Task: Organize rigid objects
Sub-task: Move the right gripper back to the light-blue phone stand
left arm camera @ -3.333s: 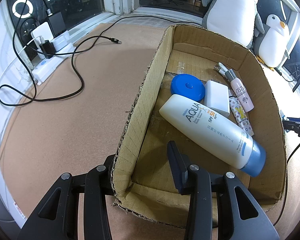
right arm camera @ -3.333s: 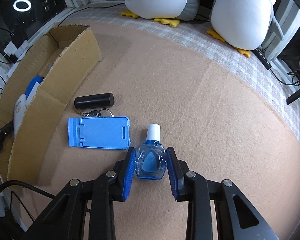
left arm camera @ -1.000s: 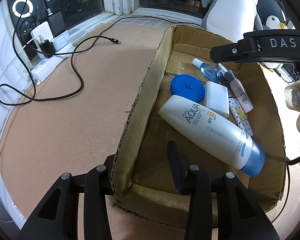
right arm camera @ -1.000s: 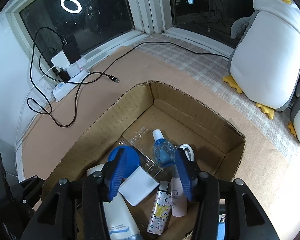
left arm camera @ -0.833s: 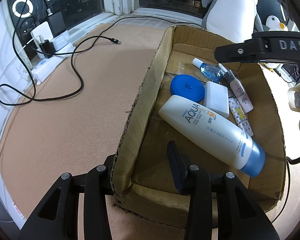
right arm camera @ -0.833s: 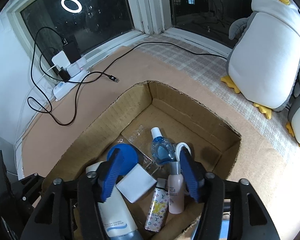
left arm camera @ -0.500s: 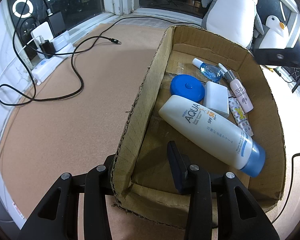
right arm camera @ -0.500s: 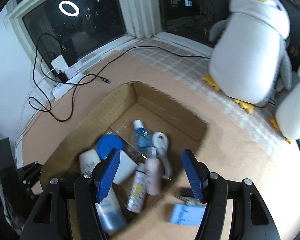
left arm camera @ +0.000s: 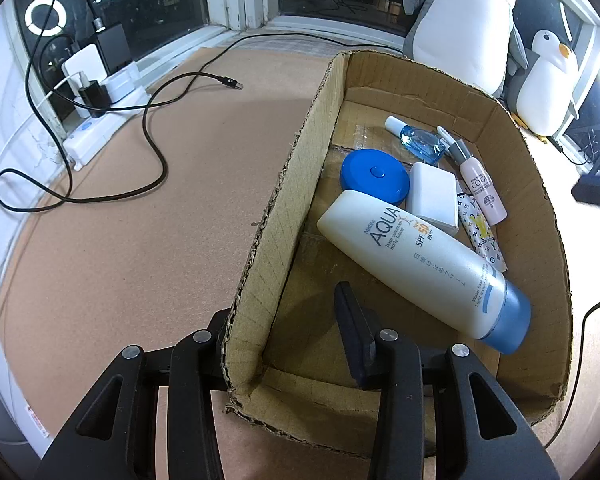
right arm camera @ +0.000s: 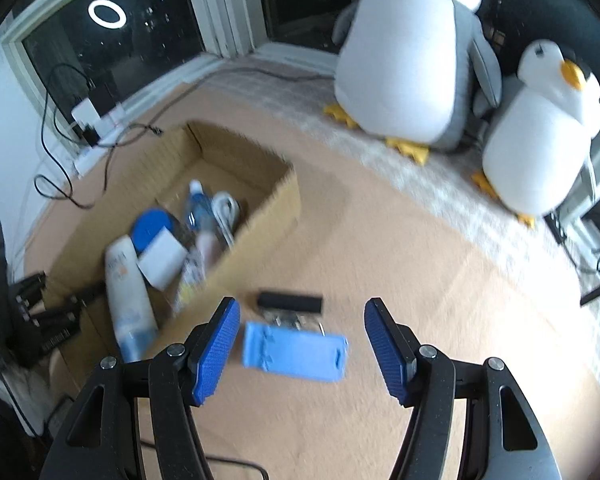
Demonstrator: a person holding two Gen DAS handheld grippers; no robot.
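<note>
My left gripper (left arm camera: 280, 304) is shut on the near corner wall of the cardboard box (left arm camera: 284, 200), one finger outside and one inside. In the box lie a white sunscreen tube (left arm camera: 416, 268), a blue round case (left arm camera: 374, 176), a white charger (left arm camera: 434, 196), a blue eye-drop bottle (left arm camera: 420, 140), a pink bottle (left arm camera: 482, 192) and a patterned tube (left arm camera: 482, 240). My right gripper (right arm camera: 302, 304) is open and holds nothing. It hangs over the floor to the right of the box (right arm camera: 260, 240). Under it lie a blue phone stand (right arm camera: 296, 350), a black cylinder (right arm camera: 290, 302) and keys (right arm camera: 288, 320). This view is blurred.
Two penguin plush toys (right arm camera: 408, 52) (right arm camera: 540, 140) sit by the window at the back right. A power strip with chargers (left arm camera: 100, 92) and a looping black cable (left arm camera: 156, 152) lie on the brown floor left of the box.
My right gripper has let go of the eye-drop bottle inside the box, opened wider and swung right, out over the phone stand and cylinder. The left gripper has not moved.
</note>
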